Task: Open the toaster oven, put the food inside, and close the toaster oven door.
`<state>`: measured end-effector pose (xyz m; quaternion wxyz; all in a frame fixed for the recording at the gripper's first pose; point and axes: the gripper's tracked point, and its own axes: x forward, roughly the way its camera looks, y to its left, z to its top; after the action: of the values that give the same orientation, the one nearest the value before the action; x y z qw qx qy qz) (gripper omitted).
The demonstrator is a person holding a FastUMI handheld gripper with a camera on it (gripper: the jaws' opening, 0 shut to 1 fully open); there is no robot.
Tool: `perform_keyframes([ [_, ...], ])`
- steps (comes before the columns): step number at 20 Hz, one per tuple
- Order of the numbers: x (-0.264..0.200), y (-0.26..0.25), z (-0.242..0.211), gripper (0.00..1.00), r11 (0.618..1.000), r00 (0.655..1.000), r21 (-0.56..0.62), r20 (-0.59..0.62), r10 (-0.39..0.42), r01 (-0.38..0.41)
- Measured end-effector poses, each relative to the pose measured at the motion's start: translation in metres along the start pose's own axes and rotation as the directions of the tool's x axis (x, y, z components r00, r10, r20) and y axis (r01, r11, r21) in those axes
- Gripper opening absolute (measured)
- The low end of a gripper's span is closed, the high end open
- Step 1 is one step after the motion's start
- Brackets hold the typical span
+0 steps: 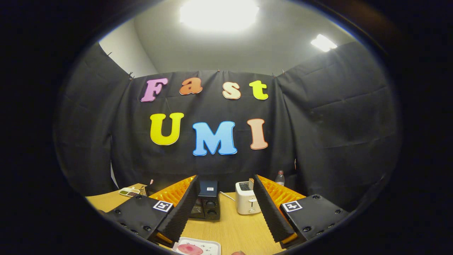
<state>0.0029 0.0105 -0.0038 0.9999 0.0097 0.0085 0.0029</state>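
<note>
The gripper [224,198], its jaws spread wide and holding nothing, hangs above a wooden worktop [230,228]. A dark toaster oven [207,205] stands toward the worktop's far edge beside a white pop-up toaster [247,198]. A white plate [198,247] carrying pink food [190,249] sits at the near edge.

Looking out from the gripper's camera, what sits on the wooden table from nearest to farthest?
Nearest, between the open gripper fingers: white tray with a pink round food item → bare wooden table → black toaster oven with knobs and white pop-up toaster, about level → clear plastic bottle by the black cloth.
</note>
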Motion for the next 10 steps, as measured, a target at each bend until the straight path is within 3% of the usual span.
perform_keyframes([
  [10, 0.021, 0.035, -0.005, 0.96, 0.999, 0.999, 0.006, -0.020, 0.040, -0.040],
])
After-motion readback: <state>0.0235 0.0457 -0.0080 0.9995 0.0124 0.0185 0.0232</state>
